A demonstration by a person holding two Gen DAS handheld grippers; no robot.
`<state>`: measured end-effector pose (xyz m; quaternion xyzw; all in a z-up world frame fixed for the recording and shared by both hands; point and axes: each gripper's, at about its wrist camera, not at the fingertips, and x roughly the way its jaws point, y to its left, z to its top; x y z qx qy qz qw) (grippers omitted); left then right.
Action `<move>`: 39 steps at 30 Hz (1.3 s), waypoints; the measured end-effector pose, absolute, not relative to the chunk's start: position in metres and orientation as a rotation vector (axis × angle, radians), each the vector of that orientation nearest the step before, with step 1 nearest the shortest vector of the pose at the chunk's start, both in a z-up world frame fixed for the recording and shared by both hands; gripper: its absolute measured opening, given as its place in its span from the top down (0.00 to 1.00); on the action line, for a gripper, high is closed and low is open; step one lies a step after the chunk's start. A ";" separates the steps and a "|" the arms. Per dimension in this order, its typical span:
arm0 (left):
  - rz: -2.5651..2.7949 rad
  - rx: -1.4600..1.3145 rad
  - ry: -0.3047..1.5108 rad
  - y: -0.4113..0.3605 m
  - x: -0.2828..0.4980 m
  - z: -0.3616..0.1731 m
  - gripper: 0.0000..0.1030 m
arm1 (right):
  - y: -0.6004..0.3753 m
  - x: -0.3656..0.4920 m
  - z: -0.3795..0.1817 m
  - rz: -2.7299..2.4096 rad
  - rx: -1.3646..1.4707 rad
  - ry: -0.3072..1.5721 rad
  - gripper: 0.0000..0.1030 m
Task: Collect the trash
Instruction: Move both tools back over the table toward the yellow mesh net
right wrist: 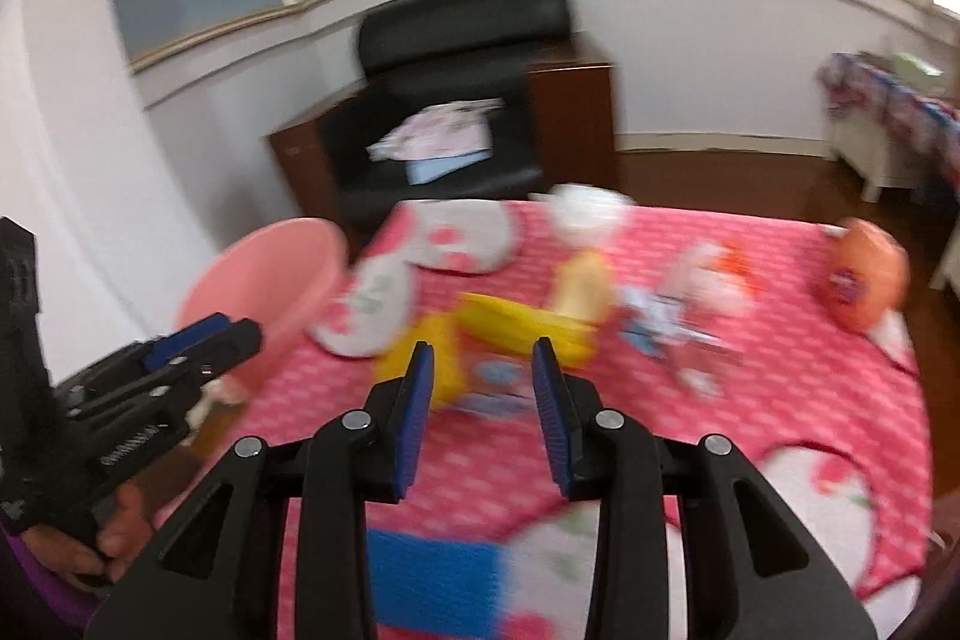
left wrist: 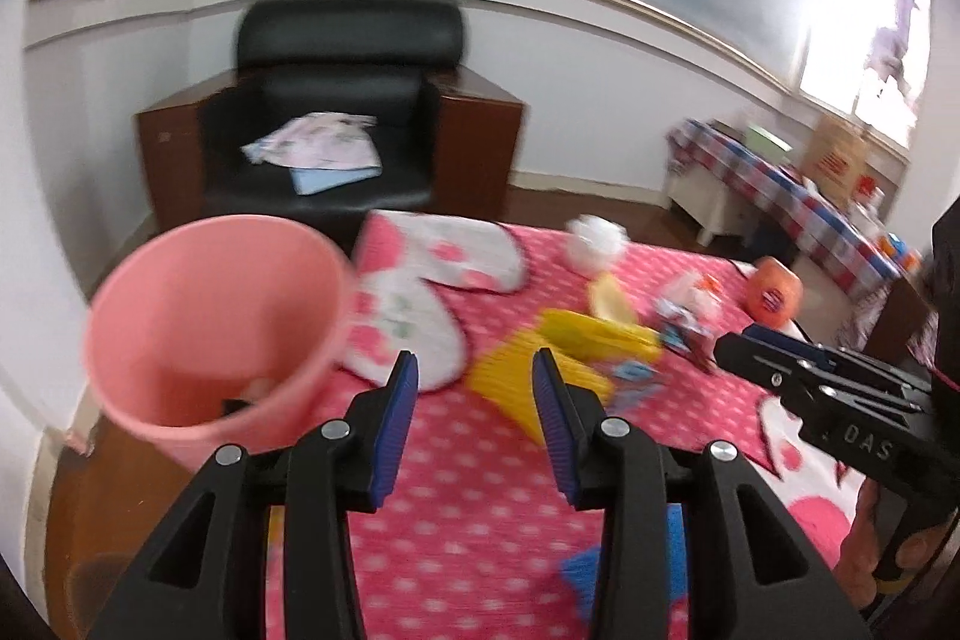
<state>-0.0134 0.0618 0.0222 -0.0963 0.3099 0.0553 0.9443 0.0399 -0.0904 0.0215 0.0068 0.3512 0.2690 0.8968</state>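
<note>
A pink bucket point(left wrist: 216, 328) stands at the left edge of a pink dotted bedspread point(left wrist: 480, 520), with something pale inside it. My left gripper point(left wrist: 474, 388) hovers just right of the bucket, open, with nothing between its blue pads. A yellow snack bag point(left wrist: 576, 346) lies on the bed beyond it. Farther back are a white paper ball point(left wrist: 597, 241), a colourful wrapper point(left wrist: 690, 316) and an orange item point(left wrist: 774, 292). My right gripper point(right wrist: 483, 370) is open and empty, pointing at the yellow bag point(right wrist: 510, 328). The bucket point(right wrist: 270, 280) and left gripper point(right wrist: 231, 337) show at its left.
A black armchair point(left wrist: 336, 112) with folded cloths stands behind the bed against the wall. A low table with a checked cloth point(left wrist: 780, 184) is at the right by the window. Wooden floor surrounds the bed. A hand point(right wrist: 114, 526) grips the left tool's handle.
</note>
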 end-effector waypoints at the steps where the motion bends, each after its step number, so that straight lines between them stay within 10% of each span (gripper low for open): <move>1: 0.091 -0.187 0.638 0.051 -0.009 0.019 0.62 | -0.099 0.041 0.019 0.532 0.017 0.729 0.66; 39: 0.055 -0.114 0.702 -0.038 -0.006 0.032 0.49 | -0.234 0.011 -0.011 0.500 0.207 0.783 0.66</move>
